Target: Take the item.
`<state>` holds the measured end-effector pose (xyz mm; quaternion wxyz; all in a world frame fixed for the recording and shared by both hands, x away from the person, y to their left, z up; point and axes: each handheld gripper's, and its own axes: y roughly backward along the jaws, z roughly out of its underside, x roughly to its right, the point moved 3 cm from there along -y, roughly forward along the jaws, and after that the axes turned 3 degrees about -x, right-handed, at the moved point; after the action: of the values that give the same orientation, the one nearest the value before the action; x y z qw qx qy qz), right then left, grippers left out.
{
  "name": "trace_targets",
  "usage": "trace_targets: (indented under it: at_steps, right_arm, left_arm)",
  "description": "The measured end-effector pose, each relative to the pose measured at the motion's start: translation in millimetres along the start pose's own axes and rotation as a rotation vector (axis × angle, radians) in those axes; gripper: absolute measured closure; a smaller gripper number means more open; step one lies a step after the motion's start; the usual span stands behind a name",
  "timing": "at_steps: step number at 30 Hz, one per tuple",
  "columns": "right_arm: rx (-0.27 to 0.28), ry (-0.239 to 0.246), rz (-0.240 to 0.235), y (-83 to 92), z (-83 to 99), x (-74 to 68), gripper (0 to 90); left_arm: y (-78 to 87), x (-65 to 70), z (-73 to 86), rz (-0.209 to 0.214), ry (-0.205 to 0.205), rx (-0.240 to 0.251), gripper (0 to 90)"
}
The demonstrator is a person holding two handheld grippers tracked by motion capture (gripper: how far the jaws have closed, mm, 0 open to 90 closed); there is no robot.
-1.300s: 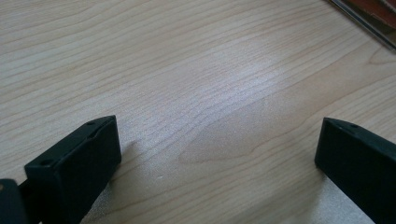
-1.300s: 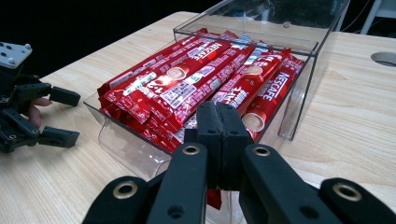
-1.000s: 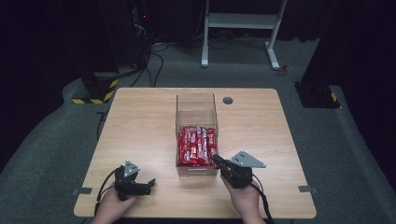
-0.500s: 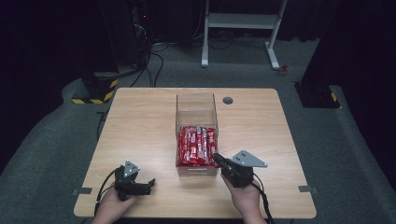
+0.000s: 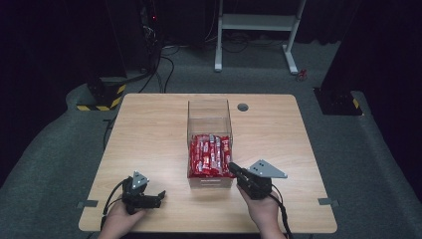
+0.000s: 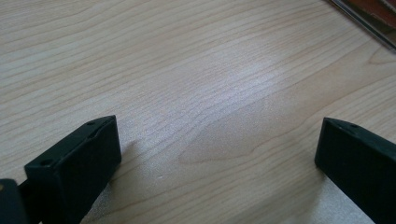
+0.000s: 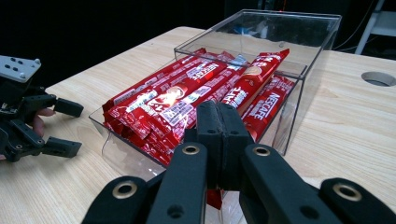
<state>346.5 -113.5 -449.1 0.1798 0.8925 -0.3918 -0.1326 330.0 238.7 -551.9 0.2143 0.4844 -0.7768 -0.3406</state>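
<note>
A clear plastic box point(image 5: 209, 112) stands mid-table, with a pile of red Nescafe sachets point(image 5: 210, 154) in its near half. In the right gripper view the sachets point(image 7: 187, 93) lie lengthwise behind the box's front wall point(image 7: 121, 154). My right gripper point(image 5: 232, 167) is shut with nothing between its jaws, and its tip point(image 7: 219, 123) sits at the box's near right corner. My left gripper point(image 5: 160, 198) rests near the table's front left, open wide over bare wood point(image 6: 219, 140). The right gripper view shows that left gripper point(image 7: 70, 127) with its jaws apart.
The wooden table point(image 5: 144, 129) has a round cable hole point(image 5: 242, 107) behind the box at the right. On the dark floor beyond stand a white frame point(image 5: 254, 22) and a black stand base with yellow-black stripes point(image 5: 102, 94).
</note>
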Motion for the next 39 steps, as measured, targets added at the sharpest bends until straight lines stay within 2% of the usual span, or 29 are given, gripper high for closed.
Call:
trace_targets:
  at_steps: [16,39]
  right_arm:
    - [0.016,-0.009,0.018,8.0,-1.6,9.7,90.0]
    - [0.038,-0.057,0.081,23.2,0.2,36.7,90.0]
  left_arm:
    - [0.0,0.0,0.0,0.0,0.0,0.0,0.6]
    - [0.0,0.0,0.0,0.0,0.0,0.0,0.6]
